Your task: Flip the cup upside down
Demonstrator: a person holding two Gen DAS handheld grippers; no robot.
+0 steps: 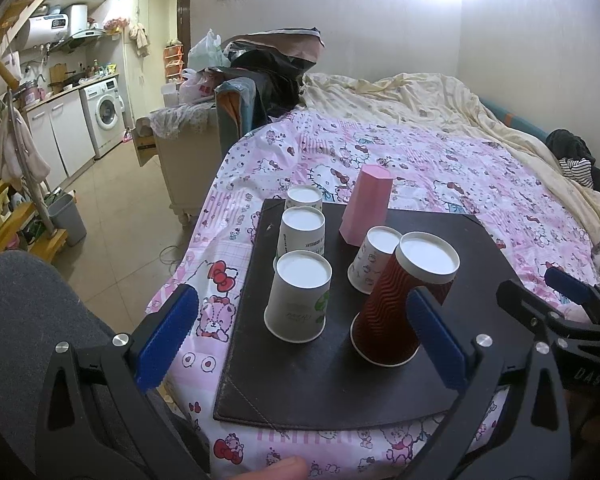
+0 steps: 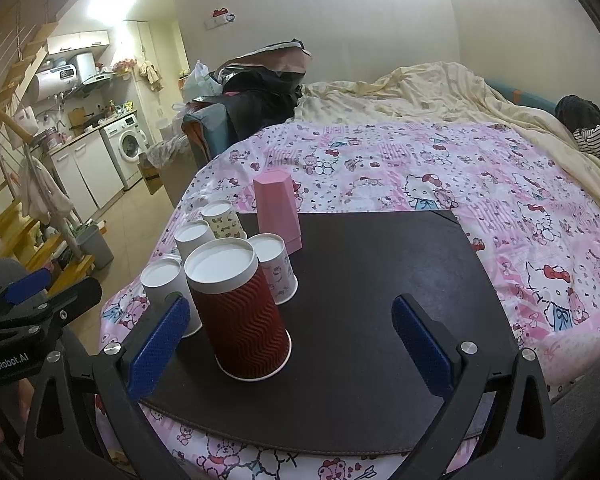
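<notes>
mat [image 2: 380, 280] right half: free | left: cups [image 2: 236, 312] clustered, blocking

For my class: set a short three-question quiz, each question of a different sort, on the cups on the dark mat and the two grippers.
1. True or false: the red cup stands mouth up on the dark mat.
2. How many cups are on the mat, counting the pink cup?
3. The left gripper and right gripper are: A) both open and empty, B) both shut on cups, C) one holding the red cup.

Key: 1 false, it stands mouth down; 2 six; 3 A.
</notes>
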